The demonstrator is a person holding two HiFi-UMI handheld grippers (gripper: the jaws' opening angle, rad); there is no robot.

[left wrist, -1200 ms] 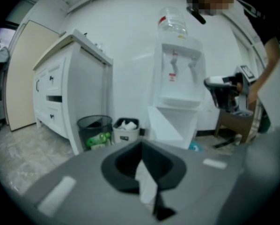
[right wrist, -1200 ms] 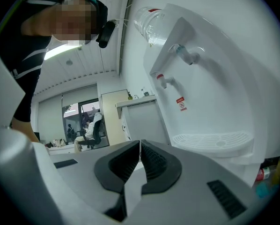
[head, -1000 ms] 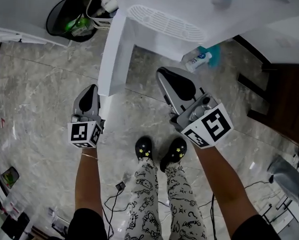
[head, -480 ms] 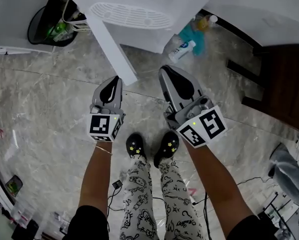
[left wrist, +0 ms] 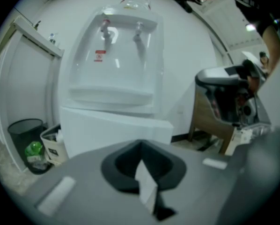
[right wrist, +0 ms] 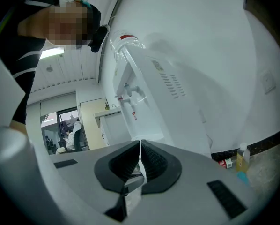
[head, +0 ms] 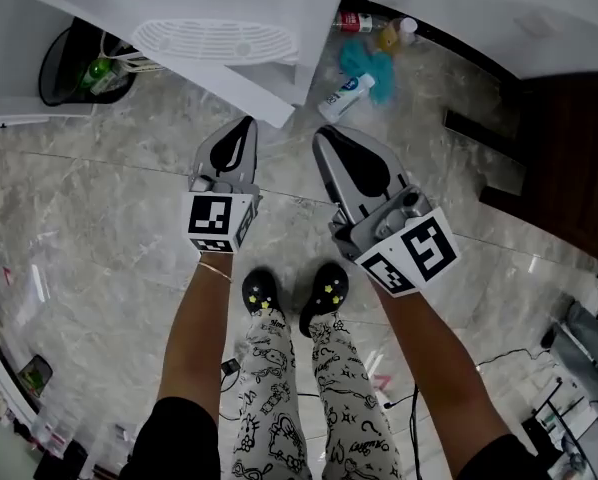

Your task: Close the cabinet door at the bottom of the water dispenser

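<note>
The white water dispenser (head: 219, 36) stands at the top of the head view, its drip grille facing me. Its bottom cabinet door (head: 234, 86) lies slanted close against the front, still slightly ajar at its right edge. My left gripper (head: 244, 128) is shut and empty, its tip just below the door's free end; I cannot tell if it touches. In the left gripper view the left gripper (left wrist: 141, 146) faces the door (left wrist: 112, 130). My right gripper (head: 331, 143) is shut on nothing, beside the left one. In its own view the right gripper (right wrist: 140, 146) sees the dispenser (right wrist: 154, 93) from the side.
A black waste bin (head: 79, 63) and a white basket (left wrist: 51, 144) stand left of the dispenser. Bottles and a teal cloth (head: 357, 73) lie on the floor to its right. Dark wooden furniture (head: 569, 168) is at the right. My feet (head: 289, 293) are below the grippers.
The door has swung from sticking straight out to lying nearly against the dispenser. My left gripper has moved right and forward with it. The right gripper has hardly moved.
</note>
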